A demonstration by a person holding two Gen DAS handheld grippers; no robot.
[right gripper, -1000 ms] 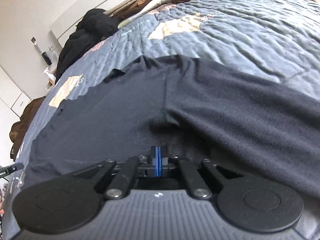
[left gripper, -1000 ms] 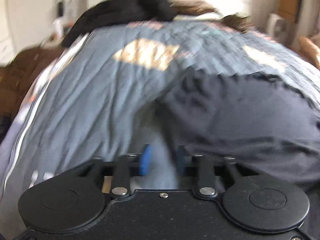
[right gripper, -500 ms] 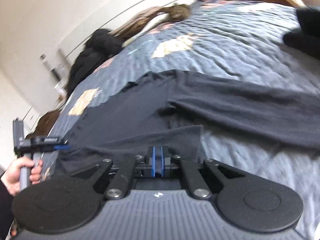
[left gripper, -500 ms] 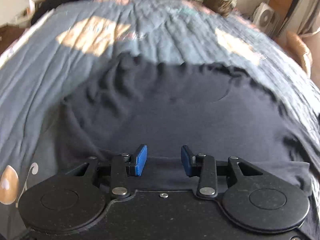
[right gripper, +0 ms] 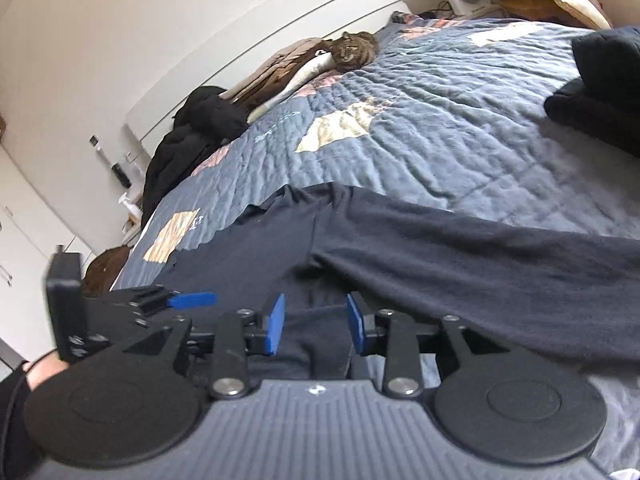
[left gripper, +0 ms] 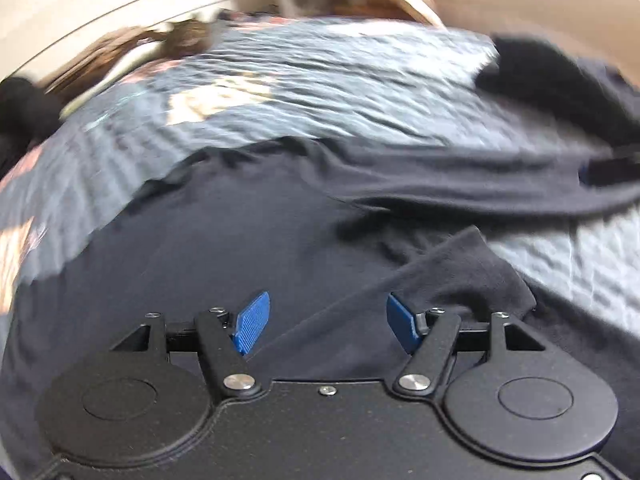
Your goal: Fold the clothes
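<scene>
Navy long-sleeved shirt (right gripper: 460, 276) lay spread on the quilted bed (right gripper: 440, 120), one hem corner turned over; both left gripper (left gripper: 326, 322) and right gripper (right gripper: 316, 322) jaws gaped empty, so any fold needed a firm pinch at an edge.

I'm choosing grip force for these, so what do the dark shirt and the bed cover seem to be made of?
The shirt looks like soft knit cloth, probably cotton jersey or light fleece: matte, slightly fuzzy, draping in loose folds. The bed cover looks like a quilted, padded fabric: puckered stitched ripples, matte blue-grey with tan printed patches. Neither fibre can be confirmed by sight.
</scene>
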